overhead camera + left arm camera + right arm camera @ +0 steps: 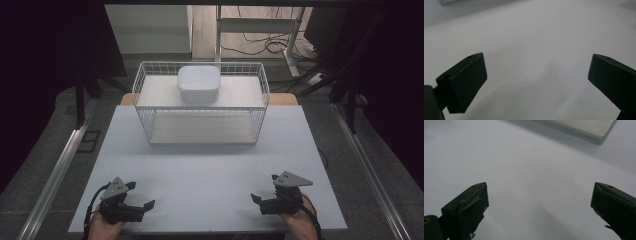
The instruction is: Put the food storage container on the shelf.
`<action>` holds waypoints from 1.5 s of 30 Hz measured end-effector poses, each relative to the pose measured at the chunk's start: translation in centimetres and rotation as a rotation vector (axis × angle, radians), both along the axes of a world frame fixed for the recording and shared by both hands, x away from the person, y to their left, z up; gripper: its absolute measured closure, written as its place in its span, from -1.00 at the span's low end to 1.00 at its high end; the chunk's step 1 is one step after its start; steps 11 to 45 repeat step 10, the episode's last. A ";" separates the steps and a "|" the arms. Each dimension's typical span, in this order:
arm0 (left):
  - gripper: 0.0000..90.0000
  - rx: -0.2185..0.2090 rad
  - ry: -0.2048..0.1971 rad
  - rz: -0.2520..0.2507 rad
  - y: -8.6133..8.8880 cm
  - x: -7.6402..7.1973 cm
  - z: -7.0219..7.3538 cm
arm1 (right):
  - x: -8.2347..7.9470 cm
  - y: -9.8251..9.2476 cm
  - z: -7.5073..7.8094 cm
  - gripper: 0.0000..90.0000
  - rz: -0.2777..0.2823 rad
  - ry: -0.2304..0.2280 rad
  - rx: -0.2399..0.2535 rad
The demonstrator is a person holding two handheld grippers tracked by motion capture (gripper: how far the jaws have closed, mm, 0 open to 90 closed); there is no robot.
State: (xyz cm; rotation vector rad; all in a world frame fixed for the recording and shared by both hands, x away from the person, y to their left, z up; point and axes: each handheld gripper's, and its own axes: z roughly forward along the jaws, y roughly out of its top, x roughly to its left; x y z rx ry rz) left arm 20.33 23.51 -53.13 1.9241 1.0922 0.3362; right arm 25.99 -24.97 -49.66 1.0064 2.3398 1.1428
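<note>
Left gripper (140,195): jaws spread wide, nothing between them, low over the white table (210,165).
Right gripper (264,188): jaws also wide apart and empty, near the table's front edge.
White container (199,83): well ahead of both grippers, between their lines, on the upper shelf of the wire basket rack (145,80).
Rack's lower board (584,127): seen ahead of the right gripper in its own view, cut off by the frame.
Hard to make out: whether the container carries a lid; the dark surroundings.
</note>
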 end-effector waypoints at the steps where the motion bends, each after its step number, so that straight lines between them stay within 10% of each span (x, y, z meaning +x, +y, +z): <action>1: -0.96 0.001 0.007 0.002 0.1 0.0 -0.1 | 0.0 0.0 -0.2 -0.97 0.004 0.015 -0.004; 9: -0.96 -0.016 0.039 0.011 0.4 0.1 -0.4 | 0.3 0.0 -1.0 -0.97 0.014 0.094 -0.029; 45: -0.96 -0.014 0.040 0.011 0.4 0.1 -0.4 | 0.3 0.0 -1.1 -0.97 0.017 0.094 -0.034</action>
